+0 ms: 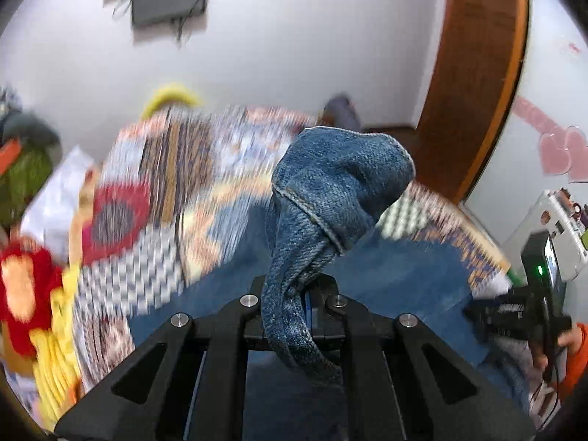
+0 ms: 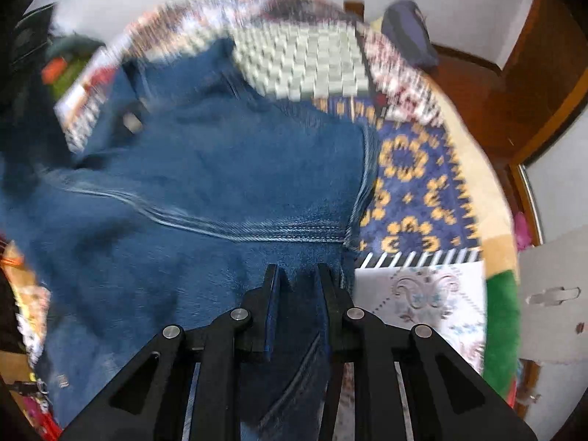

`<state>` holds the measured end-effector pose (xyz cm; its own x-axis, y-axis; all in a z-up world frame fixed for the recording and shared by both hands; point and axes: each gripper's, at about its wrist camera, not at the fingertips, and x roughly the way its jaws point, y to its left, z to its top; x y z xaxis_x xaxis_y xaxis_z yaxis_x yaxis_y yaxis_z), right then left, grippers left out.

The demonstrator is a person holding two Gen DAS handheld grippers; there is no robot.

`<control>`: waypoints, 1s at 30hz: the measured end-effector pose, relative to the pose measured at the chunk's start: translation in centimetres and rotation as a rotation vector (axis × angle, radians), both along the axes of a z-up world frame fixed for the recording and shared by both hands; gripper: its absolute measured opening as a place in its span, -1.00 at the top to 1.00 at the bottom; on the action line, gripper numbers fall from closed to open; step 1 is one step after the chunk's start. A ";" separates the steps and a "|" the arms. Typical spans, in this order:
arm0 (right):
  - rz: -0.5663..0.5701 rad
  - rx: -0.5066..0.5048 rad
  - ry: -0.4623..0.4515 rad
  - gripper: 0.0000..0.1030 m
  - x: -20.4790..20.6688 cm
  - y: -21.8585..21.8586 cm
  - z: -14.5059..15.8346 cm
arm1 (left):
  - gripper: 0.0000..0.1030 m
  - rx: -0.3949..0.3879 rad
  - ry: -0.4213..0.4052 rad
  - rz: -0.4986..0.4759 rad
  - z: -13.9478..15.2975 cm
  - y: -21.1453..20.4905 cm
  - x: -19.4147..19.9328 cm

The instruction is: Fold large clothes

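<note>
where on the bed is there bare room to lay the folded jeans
Bare patchwork bedspread lies right of the jeans, out to the bed's edge, and beyond them toward the wall. The jeans' far left side is crowded with clothes.

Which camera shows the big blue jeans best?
The right wrist view: the jeans spread wide over the patterned bedspread, seams and hem edge visible, with the right gripper shut on a fold. The left wrist view shows mostly a bunched-up end pinched in the left gripper, the rest blurred behind it.
</note>
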<state>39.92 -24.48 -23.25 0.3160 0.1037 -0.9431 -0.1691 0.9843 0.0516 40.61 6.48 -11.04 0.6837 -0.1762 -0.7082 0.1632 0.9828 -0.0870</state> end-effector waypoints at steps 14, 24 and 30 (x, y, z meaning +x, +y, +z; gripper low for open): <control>0.149 -0.282 -0.154 0.72 -3.3 2.4 -0.5 | 0.32 -0.106 0.278 0.080 -12.0 8.2 -6.1; 0.069 -0.287 -0.144 0.27 -4.1 0.3 -0.5 | -0.25 -0.088 0.317 0.114 -13.4 11.0 -9.3; 0.000 -0.220 -0.120 -0.52 -3.8 -2.1 -0.8 | -0.42 -0.047 0.319 0.158 -12.9 13.4 -11.1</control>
<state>36.14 -26.58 -24.04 0.4269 -0.0998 -0.8988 -0.1614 0.9695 -0.1843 29.51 19.92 -23.93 0.4507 -0.1233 -0.8841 -0.0328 0.9875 -0.1544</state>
